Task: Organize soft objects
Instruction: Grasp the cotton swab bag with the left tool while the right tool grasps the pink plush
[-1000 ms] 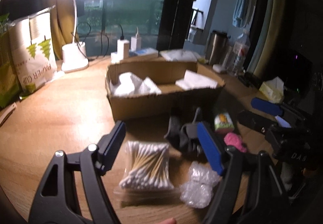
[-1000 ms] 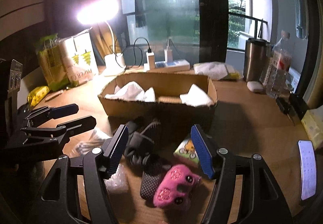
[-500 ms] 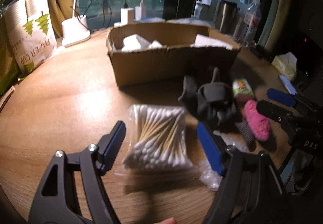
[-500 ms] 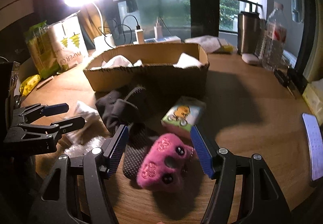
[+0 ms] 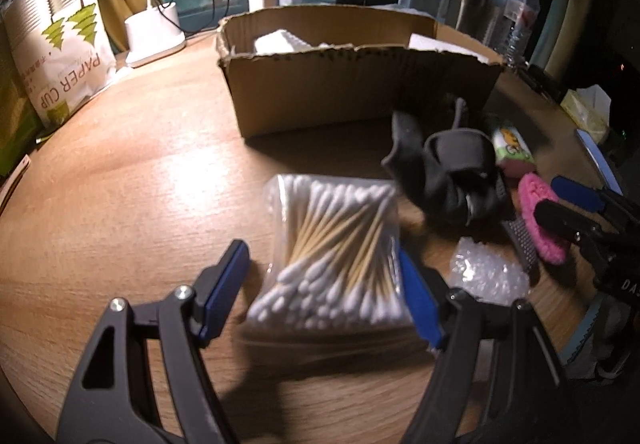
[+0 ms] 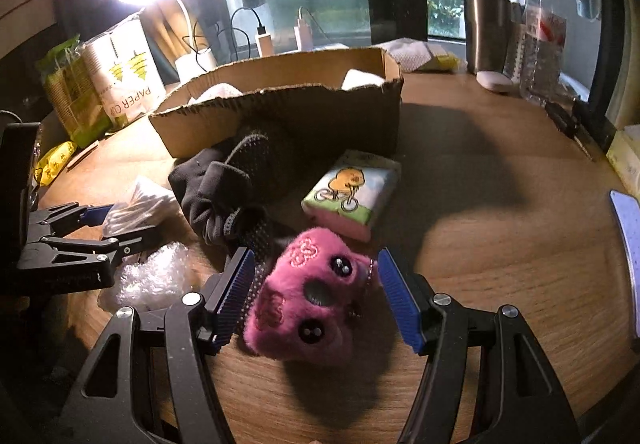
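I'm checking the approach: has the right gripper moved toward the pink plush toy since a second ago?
Yes. The right gripper has advanced and dropped toward the table; the pink plush toy now sits between its open jaws, and the cardboard box looms nearer.

Pink plush toy (image 6: pixel 310 298) between spread right gripper (image 6: pixel 318 298) fingers (untouched).

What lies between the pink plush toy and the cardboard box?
In the right wrist view, a tissue pack lies between the pink plush toy and the cardboard box, beside dark gloves.
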A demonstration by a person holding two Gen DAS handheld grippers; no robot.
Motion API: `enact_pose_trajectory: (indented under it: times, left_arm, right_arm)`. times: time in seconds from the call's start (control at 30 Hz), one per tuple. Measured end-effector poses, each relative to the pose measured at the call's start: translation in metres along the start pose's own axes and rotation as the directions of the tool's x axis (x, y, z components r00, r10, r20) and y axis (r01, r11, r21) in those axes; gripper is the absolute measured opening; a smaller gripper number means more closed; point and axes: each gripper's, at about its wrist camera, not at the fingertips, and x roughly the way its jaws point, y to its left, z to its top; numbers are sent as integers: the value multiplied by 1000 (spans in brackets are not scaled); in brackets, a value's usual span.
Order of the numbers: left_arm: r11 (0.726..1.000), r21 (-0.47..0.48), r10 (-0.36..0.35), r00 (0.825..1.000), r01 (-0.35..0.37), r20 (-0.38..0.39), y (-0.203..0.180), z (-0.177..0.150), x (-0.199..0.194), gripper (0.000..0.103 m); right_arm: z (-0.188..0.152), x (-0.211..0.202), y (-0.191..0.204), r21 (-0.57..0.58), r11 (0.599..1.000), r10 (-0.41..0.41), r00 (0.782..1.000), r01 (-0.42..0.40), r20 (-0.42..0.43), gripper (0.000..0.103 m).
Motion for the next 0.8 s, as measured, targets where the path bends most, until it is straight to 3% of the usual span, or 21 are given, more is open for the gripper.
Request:
enact_pose_trajectory:
  times: [0.17,0.27,0.4,0.6,0.8]
  left_arm:
    - [1000,7,1,1000,-1,2,0,-2,0,74]
    - [1000,15,-3,1000,3,10,-2,-2,-2,61]
    - [1000,12,-9,1000,9,19,-3,-3,-5,54]
    - [1000,9,-16,999,15,42,-3,-2,-12,51]
    - [1000,0,-10,996,10,86,-2,4,-27,51]
  right_arm:
    - [-5,5,-3,13,1000,15,1000,-14,-25,68]
    - [-7,8,-4,18,1000,24,999,-24,-32,62]
    - [-7,7,-4,8,999,32,999,-32,-31,57]
    - [-8,6,0,-13,999,39,999,-40,-21,48]
    - [-2,-3,1,-21,999,40,999,-40,8,48]
